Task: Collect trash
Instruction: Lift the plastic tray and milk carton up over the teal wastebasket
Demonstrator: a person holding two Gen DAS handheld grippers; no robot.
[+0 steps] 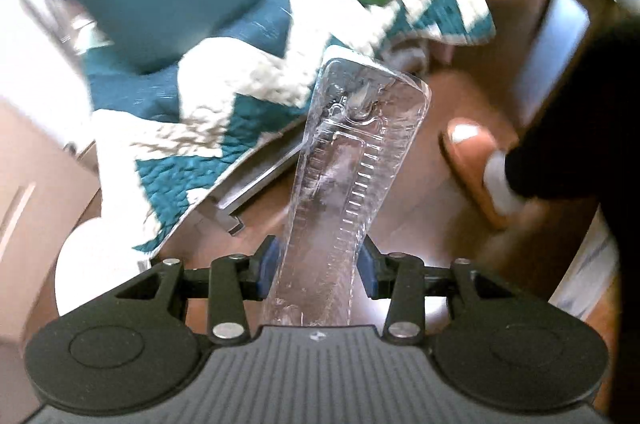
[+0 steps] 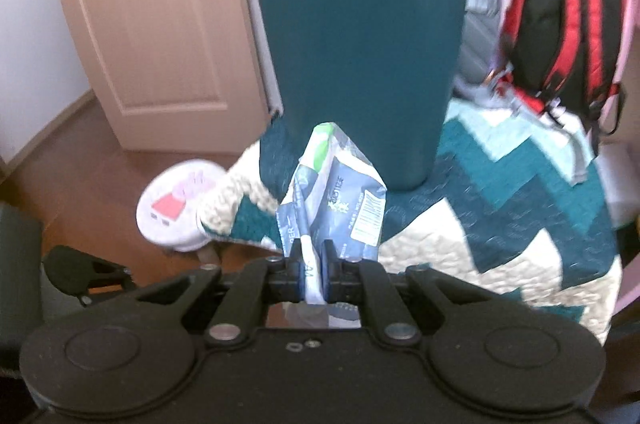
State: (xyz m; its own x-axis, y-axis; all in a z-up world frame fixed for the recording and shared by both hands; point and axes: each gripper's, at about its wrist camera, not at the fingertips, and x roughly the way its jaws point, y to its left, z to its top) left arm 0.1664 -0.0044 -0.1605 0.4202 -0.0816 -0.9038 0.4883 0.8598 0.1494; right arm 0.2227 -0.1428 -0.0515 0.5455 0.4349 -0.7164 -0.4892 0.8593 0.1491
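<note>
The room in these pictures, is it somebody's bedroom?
Probably a bedroom. A teal and white zigzag quilt covers what looks like a bed, a red and black backpack leans at its far side, and a panelled door stands behind. A teal bin sits on the quilt.

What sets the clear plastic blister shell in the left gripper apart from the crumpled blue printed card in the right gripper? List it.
The clear plastic blister shell is see-through; the crumpled blue printed card is opaque, with a barcode.
The shell keeps a long, rigid moulded shape; the card is creased and folded.
The shell holds the left gripper jaws wider apart; the card is pinched thin in the right gripper.
Both are packaging scraps, each clamped and sticking forward.
</note>
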